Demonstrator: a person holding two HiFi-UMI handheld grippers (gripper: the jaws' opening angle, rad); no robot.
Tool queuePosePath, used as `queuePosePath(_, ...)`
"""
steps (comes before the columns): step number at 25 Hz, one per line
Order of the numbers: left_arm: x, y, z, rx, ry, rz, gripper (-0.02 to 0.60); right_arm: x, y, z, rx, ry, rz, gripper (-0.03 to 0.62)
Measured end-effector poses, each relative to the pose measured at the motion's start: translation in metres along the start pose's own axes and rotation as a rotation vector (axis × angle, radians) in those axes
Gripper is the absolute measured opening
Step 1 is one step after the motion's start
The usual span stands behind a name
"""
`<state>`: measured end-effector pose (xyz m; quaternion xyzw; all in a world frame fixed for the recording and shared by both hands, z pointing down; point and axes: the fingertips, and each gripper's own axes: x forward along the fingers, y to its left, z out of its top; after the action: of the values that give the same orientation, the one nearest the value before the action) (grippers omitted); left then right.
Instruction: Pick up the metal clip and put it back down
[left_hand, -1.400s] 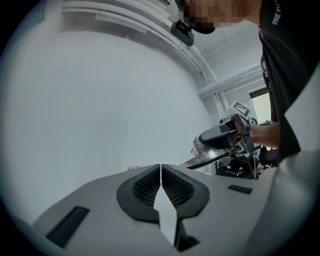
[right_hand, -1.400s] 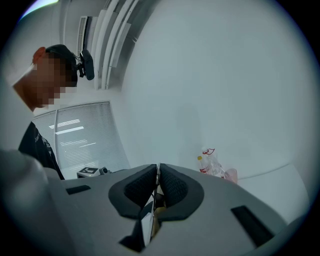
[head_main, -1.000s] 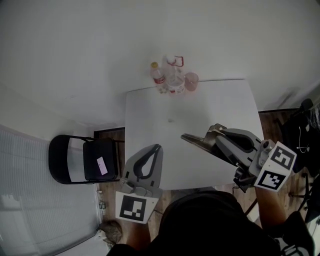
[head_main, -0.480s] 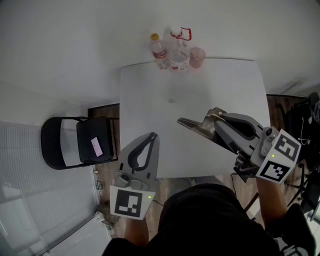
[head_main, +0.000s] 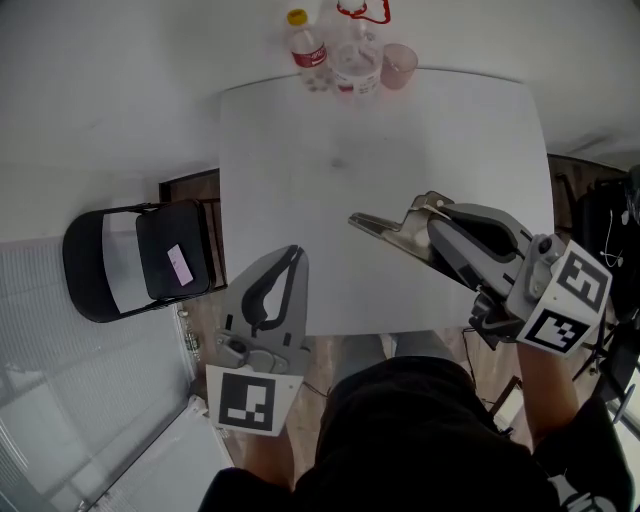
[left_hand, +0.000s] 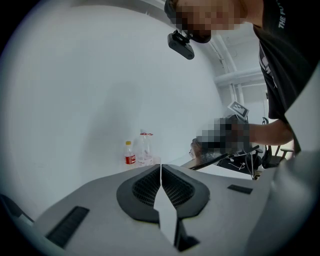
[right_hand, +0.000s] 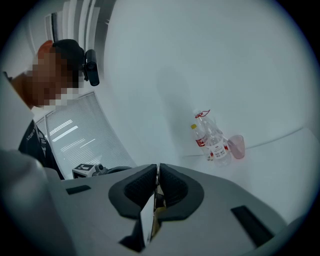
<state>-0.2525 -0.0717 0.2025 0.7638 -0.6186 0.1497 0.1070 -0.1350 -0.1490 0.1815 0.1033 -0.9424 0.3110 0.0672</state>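
Labels first: at the far edge of the white bench (head_main: 300, 150) stands a small bottle (head_main: 305, 50) with a yellow cap and a red label, but the print is too small to read. Just beside it on the right is a clear bottle (head_main: 355, 55) with a red ring at its neck and a pale label that's equally unreadable. A pink cup (head_main: 398, 65) sits just to its right. Black-and-white square markers show on both gripper cubes.

The metal clip (head_main: 380, 226) is in the right gripper (head_main: 425, 232), over the near right part of the bench. It pokes out of the tips towards the left, well apart from the bottles. I can't tell whether it touches the surface. In the right gripper view the jaws are pinched on it, with a thin brassy sliver between the dark pads.

The left gripper (head_main: 295, 250) hovers at the near left edge of the bench. Its jaws are pressed together with nothing between them, and it is well apart from the clip.

Off to the left, a black folding chair (head_main: 110, 270) has a pink slip (head_main: 178, 263) on its seat.
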Motion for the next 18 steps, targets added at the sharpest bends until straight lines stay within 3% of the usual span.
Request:
queuePosePath(4,0.01,-0.009,-0.021,-0.009,0.034,-0.01,0.023,0.001,-0.016,-0.02,0.023,0.023,-0.004,0.035)
queuePosePath(12,0.004,-0.106,-0.027,-0.016,0.111,-0.048,0.023,-0.089,-0.02,-0.05,0.1,0.039,-0.024,0.035)
queuePosePath(18,0.009,-0.12,-0.04,-0.05,0.147,-0.076,0.023,-0.093,-0.028,-0.066,0.14,0.077,-0.039,0.035)
